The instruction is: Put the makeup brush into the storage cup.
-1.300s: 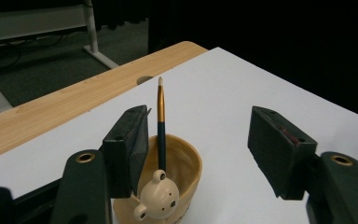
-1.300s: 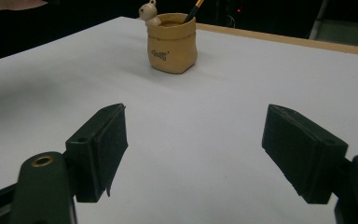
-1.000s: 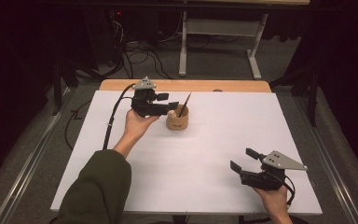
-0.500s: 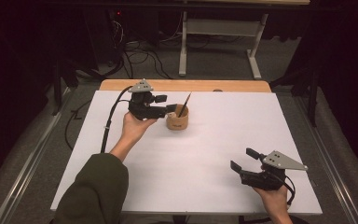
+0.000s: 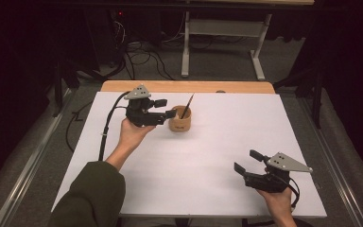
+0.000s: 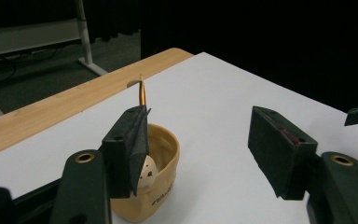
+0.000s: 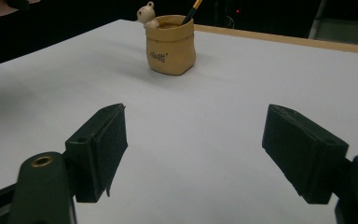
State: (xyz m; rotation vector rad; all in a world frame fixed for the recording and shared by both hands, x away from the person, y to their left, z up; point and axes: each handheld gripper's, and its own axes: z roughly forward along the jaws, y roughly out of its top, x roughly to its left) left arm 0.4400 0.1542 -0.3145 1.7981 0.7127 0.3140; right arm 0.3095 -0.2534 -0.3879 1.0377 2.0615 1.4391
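Both grippers are black. The left gripper (image 5: 166, 108) carries a grey three-cornered plate (image 5: 138, 92) at its 12 o'clock and trails a black cable (image 5: 108, 127) toward 7 o'clock. Brass rivets (image 6: 84, 157) mark its arms. An olive sleeve (image 5: 90, 196) covers the left forearm.

High view overhead, tool views low, close, sharing the pen cup (image 7: 171, 44)

A small tan pen holder (image 5: 180, 122), shaped like a sack, is being seen standing upright toward the far side of the white table sheet (image 5: 208, 165). Dark lettering is being shown on its wall, and a little cream bear figure (image 7: 146, 14) is perched at its rim. A pencil (image 5: 187, 106) with an orange-and-black shaft is being held inside it, leaning against the rim, tip upward.
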